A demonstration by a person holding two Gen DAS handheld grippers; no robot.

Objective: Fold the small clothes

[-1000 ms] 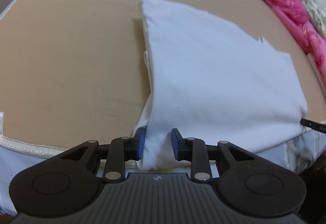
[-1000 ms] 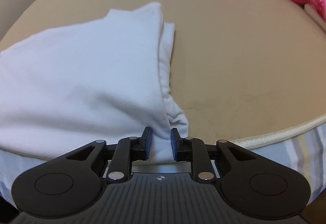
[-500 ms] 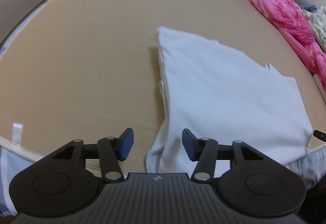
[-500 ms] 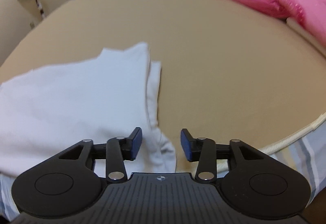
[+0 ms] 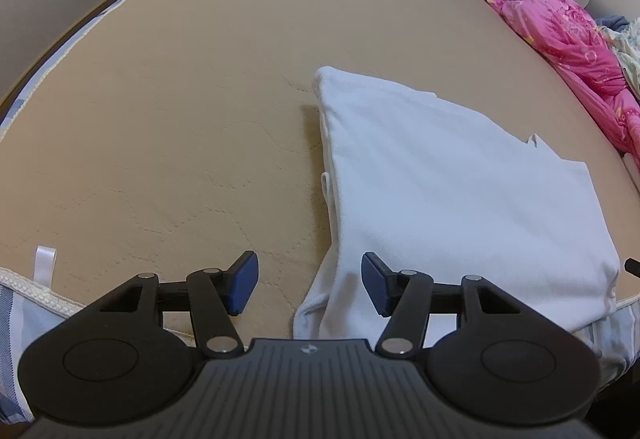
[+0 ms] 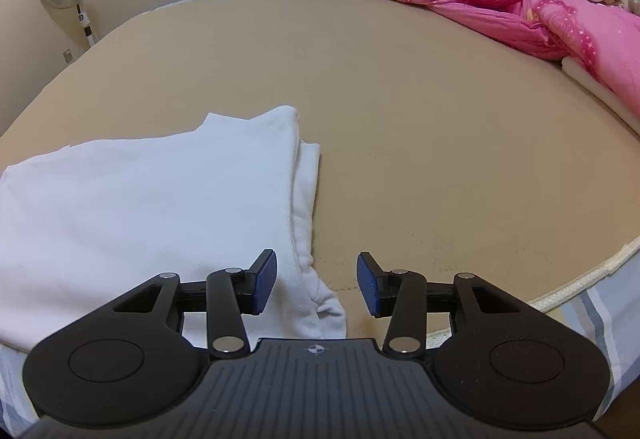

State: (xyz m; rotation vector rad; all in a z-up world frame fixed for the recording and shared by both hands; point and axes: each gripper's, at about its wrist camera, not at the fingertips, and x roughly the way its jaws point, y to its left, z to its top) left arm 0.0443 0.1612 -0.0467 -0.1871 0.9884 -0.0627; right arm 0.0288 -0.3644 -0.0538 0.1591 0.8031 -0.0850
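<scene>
Our left gripper (image 5: pixel 308 283) and right gripper (image 6: pixel 316 283) both stand with jaws spread, holding nothing, each over a near corner of the folded white garment (image 5: pixel 440 191) at the mattress edge (image 6: pixel 580 279). Its long axis runs across between us, and beyond it lies bare tan mattress (image 5: pixel 200 79), then the pink quilt (image 6: pixel 540 7).

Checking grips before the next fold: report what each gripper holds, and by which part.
Nothing is held. The left gripper and right gripper are both open above near corners of the folded white cloth garment.
</scene>
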